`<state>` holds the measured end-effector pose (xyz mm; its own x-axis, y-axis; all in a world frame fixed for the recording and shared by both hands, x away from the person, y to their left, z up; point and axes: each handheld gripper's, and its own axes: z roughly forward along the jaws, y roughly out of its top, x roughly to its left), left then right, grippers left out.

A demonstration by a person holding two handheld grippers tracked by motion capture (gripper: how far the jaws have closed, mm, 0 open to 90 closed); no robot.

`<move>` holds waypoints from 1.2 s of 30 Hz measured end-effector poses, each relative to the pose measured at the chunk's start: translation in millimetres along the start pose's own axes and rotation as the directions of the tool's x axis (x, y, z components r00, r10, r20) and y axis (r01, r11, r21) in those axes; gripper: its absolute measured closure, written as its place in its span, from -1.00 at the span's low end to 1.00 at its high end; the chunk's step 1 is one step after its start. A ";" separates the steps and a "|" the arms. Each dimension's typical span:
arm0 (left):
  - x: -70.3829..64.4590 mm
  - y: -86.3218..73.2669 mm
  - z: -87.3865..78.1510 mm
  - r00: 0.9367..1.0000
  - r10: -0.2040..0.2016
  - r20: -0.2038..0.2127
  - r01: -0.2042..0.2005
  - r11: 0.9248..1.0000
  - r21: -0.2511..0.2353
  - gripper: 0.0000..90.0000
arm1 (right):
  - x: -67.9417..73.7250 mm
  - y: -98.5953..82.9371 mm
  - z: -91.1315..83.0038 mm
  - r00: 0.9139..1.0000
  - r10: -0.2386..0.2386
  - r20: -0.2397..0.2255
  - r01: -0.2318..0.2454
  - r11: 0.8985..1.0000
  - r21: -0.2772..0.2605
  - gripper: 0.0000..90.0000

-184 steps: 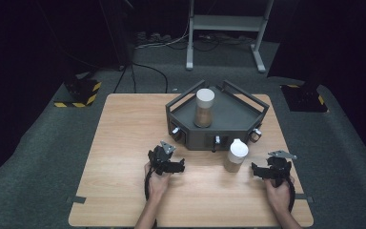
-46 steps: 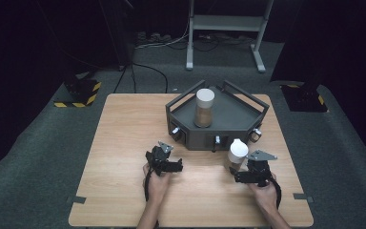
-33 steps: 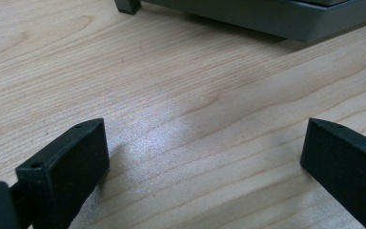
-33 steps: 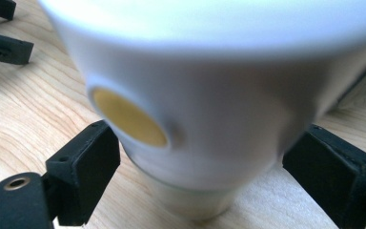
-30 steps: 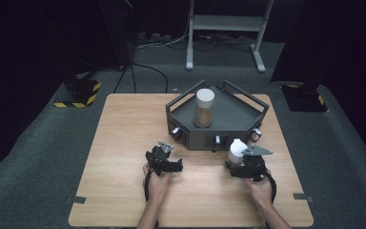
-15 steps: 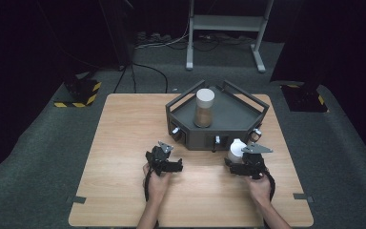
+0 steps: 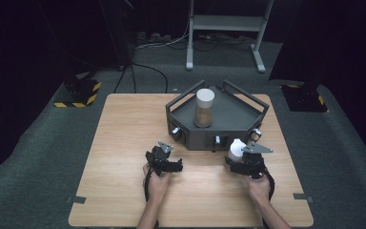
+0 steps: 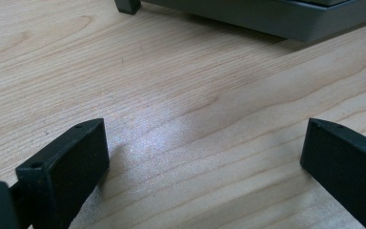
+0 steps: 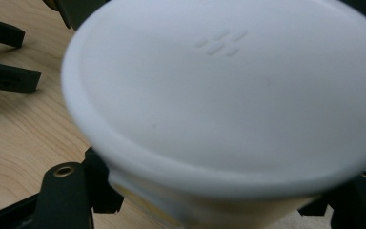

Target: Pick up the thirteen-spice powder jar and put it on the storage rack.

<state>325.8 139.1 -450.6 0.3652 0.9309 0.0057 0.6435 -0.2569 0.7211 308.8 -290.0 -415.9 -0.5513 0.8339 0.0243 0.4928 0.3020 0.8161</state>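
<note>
The small jar (image 7: 236, 150) with the white lid stands on the worktop (image 7: 124, 143) just in front of the dark tray (image 7: 238, 114), near the tray's front right corner. In the high view it looks upright, its round lid facing up, with the right gripper (image 7: 244, 161) set against its near side. In the right gripper view the lid (image 9: 228, 90) is broad, smooth and matt white (a faint group of short raised dashes marks its top), and below its rim a strip of pale yellowish body shows. The black jaws stand on either side of the jar just under the lid; whether they press on it cannot be told.
</note>
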 end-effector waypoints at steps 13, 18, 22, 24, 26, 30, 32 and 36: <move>0.0 0.0 0.0 1.000 0.000 0.000 0.000 1.000 0.000 -0.95 | 2.6 0.8 -0.9 1.000 -0.010 0.011 0.010 1.000 0.001 -0.33; 0.0 0.0 0.0 1.000 0.001 0.000 -0.001 1.000 0.000 -0.95 | 2.2 2.2 -1.2 1.000 -0.004 0.010 0.004 1.000 0.004 -0.32; 0.0 0.0 0.0 1.000 0.000 0.000 0.000 1.000 0.000 -0.95 | -0.7 1.5 -3.1 1.000 0.014 0.002 -0.014 1.000 0.002 -0.32; 0.0 0.1 0.0 1.000 0.001 0.000 -0.001 1.000 0.001 -0.95 | -0.4 1.1 -4.1 1.000 0.012 0.003 -0.012 1.000 0.000 -0.32; 0.0 0.1 0.0 1.000 0.000 0.000 0.000 1.000 0.000 -0.95 | -1.4 0.7 -6.1 1.000 0.014 -0.003 -0.014 1.000 -0.003 -0.32; 0.0 0.0 0.0 1.000 0.000 0.000 0.000 1.000 0.000 -0.95 | -2.5 2.3 -11.4 1.000 0.001 -0.012 -0.001 1.000 -0.004 -0.32; 0.0 0.1 -0.1 1.000 0.001 0.000 -0.001 1.000 0.000 -0.95 | -3.5 3.9 -14.7 1.000 -0.008 -0.018 0.008 1.000 -0.005 -0.32; 0.0 0.0 0.0 1.000 0.000 0.000 0.000 1.000 0.000 -0.95 | -6.2 7.9 -21.6 0.999 -0.018 -0.031 0.018 1.000 -0.005 -0.32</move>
<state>325.7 139.1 -450.6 0.3652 0.9309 0.0059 0.6435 -0.2570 0.7210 301.6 -302.7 -397.2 -0.5812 0.8133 0.0274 0.4794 0.3149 0.8191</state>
